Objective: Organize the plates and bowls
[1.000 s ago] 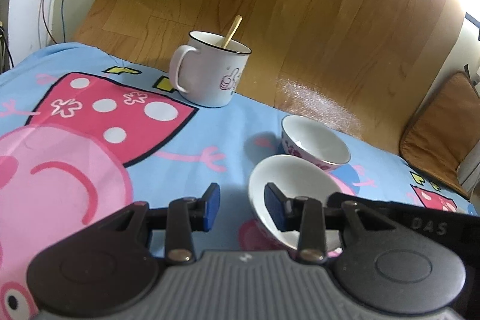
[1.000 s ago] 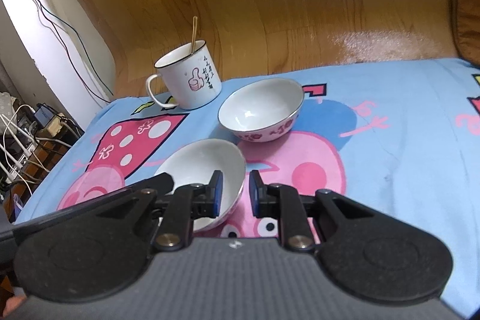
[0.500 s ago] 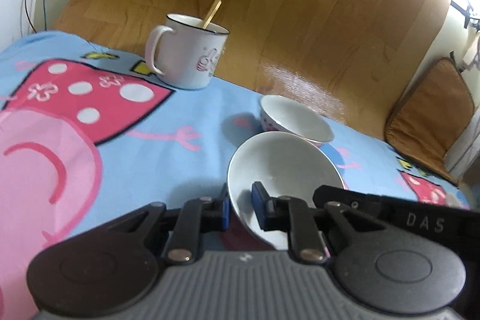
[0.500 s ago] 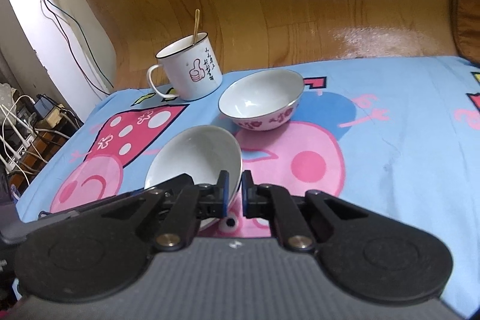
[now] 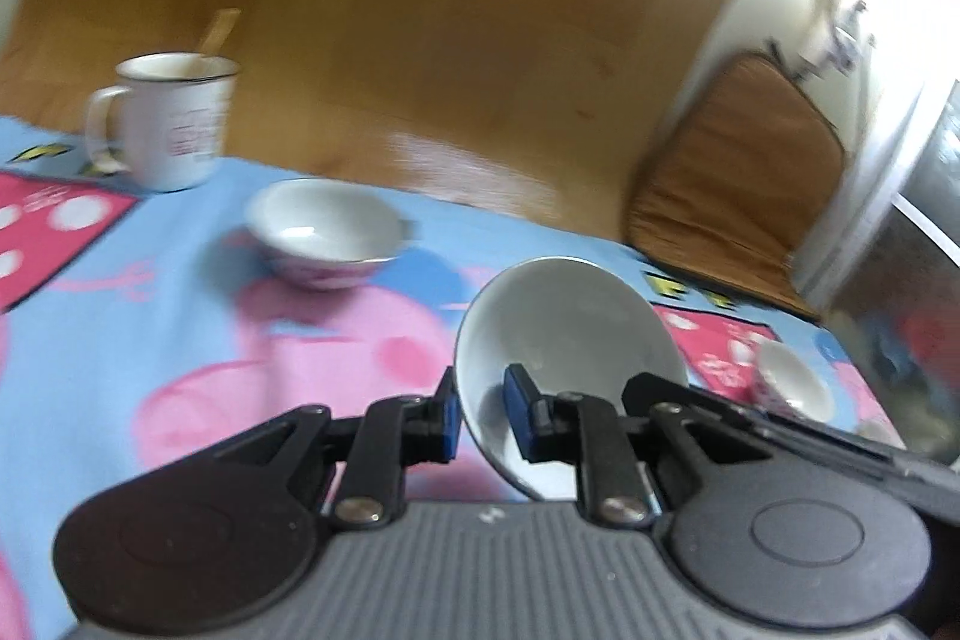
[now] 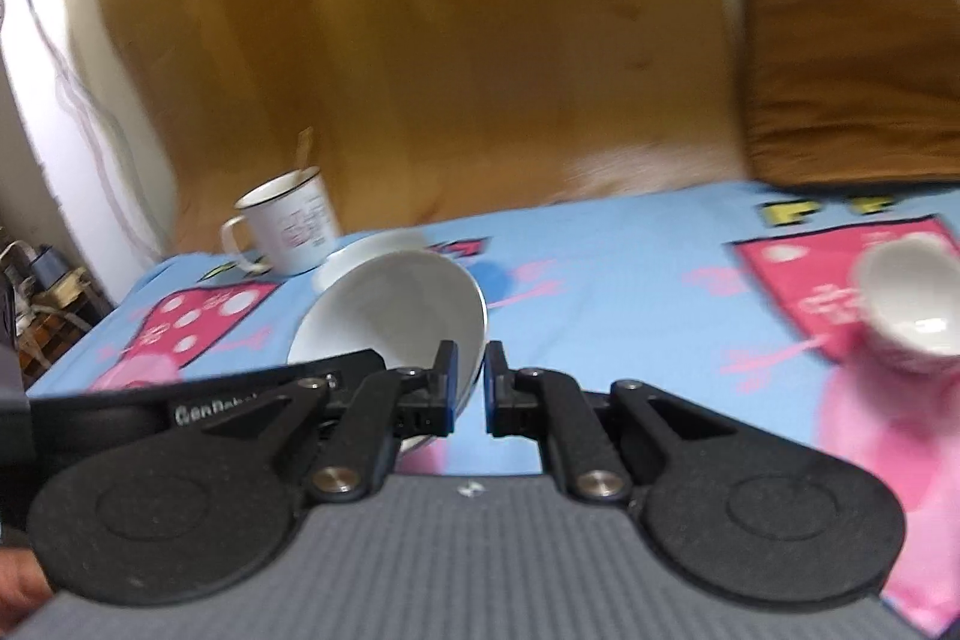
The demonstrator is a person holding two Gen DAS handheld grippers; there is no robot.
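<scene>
A plain white bowl (image 5: 570, 334) (image 6: 390, 310) hangs tilted just above the blue cartoon cloth (image 5: 150, 340), held from both sides. My left gripper (image 5: 483, 412) is shut on its left rim and my right gripper (image 6: 470, 388) is shut on its right rim. A pink-patterned bowl (image 5: 327, 232) stands on the cloth behind and to the left; in the right wrist view that bowl (image 6: 372, 244) is mostly hidden behind the held one. A third small patterned bowl (image 5: 792, 388) (image 6: 906, 310) sits on the cloth to the right. Both views are motion-blurred.
A white mug (image 5: 171, 124) (image 6: 288, 226) with a wooden stick in it stands at the cloth's far left. A brown cushion (image 5: 738, 172) (image 6: 852, 40) lies on the wooden floor beyond the cloth at right. Cables and boxes crowd the far left in the right wrist view.
Both grippers have shut on the white bowl's opposite rims, raised it off the cloth and carried it to the right. The small bowl on the right has come into view.
</scene>
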